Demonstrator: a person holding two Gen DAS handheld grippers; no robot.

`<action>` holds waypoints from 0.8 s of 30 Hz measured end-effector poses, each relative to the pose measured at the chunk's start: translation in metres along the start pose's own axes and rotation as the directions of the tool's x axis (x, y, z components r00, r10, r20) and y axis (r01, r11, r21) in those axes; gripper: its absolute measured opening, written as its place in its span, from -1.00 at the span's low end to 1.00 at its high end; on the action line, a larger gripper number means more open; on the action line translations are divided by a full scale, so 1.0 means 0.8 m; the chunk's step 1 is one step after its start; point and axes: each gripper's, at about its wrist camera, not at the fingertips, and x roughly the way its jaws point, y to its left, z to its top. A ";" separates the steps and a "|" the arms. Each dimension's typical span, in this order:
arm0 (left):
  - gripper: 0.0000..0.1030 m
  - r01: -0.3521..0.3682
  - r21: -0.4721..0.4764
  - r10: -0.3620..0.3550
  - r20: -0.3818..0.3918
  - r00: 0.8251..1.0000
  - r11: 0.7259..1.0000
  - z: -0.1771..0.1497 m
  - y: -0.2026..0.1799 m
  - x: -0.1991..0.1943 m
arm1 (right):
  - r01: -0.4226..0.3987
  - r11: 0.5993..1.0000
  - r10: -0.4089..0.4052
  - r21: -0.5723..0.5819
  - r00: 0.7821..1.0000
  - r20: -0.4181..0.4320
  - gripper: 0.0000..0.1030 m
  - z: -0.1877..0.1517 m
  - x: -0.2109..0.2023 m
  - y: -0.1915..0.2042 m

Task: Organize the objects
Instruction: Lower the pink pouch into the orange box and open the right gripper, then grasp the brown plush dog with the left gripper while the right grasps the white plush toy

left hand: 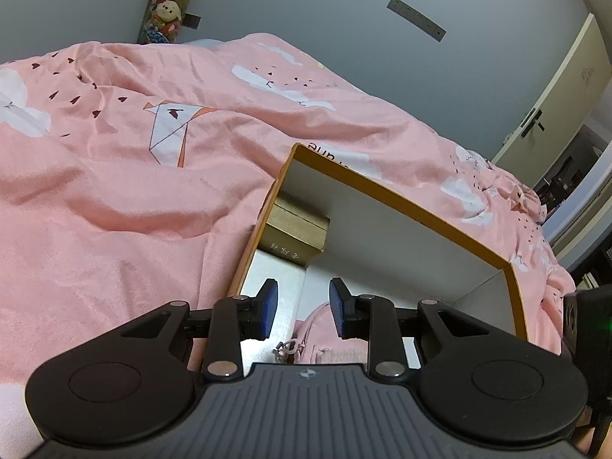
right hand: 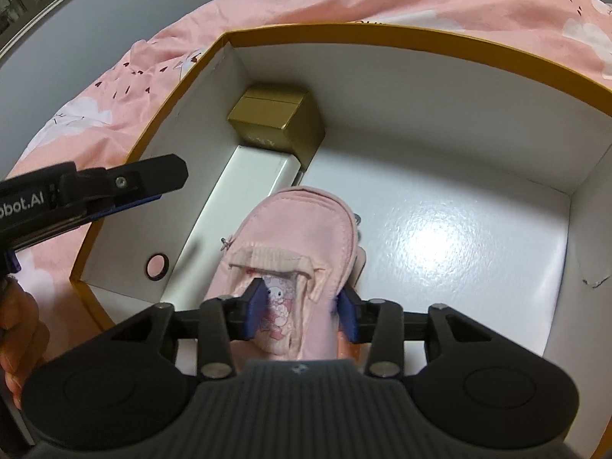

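Pink pouch (right hand: 294, 244) lying flat on the white floor of the orange-rimmed box (right hand: 382, 34), toward its near end, printed cartoon panel facing up, zipper pull sticking out at its left edge. Sitting just beside the long white carton (right hand: 244, 195), right of it. Showing in the left wrist view only as a pink corner (left hand: 317, 329) behind the claw.

Right claw (right hand: 302, 310) straddling the near end of the pouch, blue pads (right hand: 254, 310) standing on either side of it with a little slack showing; pads not pressing, pouch resting on the box floor. No earlier view for comparison.

Left claw (left hand: 304, 308) hovering above the near left part of the box, partly open, nothing between its blue pads (left hand: 267, 308). Appearing again in the right wrist view as a black finger (right hand: 126, 183) reaching over the left wall of the box.

Gold cube box (right hand: 275, 122) sitting in the far left corner of the orange-rimmed box, touching the far end of the white carton. Gold cube also showing in the left wrist view (left hand: 298, 233).

Round finger hole (right hand: 157, 266) piercing the near left wall of the box.

Pink bedspread (left hand: 114, 191) with white clouds and small dark hearts lying under and around the box.

Plush toys (left hand: 168, 11) standing beyond the bed, far from the box.

Person's hand (right hand: 19, 344) showing at the left, outside the box.
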 end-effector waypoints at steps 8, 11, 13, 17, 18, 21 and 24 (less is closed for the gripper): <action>-0.33 0.004 0.042 -0.004 0.005 1.000 0.999 -0.006 -0.008 -0.002 | 0.022 1.000 -0.023 0.009 1.000 0.018 0.10 -0.005 -0.018 -0.006; -0.32 0.006 0.052 -0.006 0.005 1.000 0.999 -0.008 -0.011 -0.002 | 0.029 1.000 -0.029 0.012 0.999 0.037 -0.01 -0.010 -0.029 -0.008; -0.30 0.006 0.061 -0.006 0.005 1.000 0.998 -0.010 -0.014 -0.003 | 0.020 1.000 -0.021 0.013 0.999 0.040 -0.39 -0.012 -0.032 -0.008; -0.28 0.013 0.069 -0.013 0.000 1.000 0.998 -0.012 -0.017 -0.002 | 0.026 1.000 -0.026 0.002 0.999 0.041 -0.53 -0.014 -0.026 -0.004; -0.27 0.014 0.070 -0.014 -0.001 1.000 0.997 -0.013 -0.017 -0.002 | 0.024 1.000 -0.024 0.003 0.999 0.042 -0.53 -0.014 -0.024 -0.004; -0.26 0.017 0.074 -0.017 -0.005 1.000 0.997 -0.015 -0.019 -0.002 | 0.029 1.000 -0.029 -0.004 0.999 0.039 -0.53 -0.015 -0.021 -0.002; -0.25 0.021 0.081 -0.021 -0.001 1.000 0.997 -0.016 -0.023 -0.005 | 0.031 1.000 -0.030 -0.004 0.998 0.046 -0.45 -0.016 -0.025 -0.003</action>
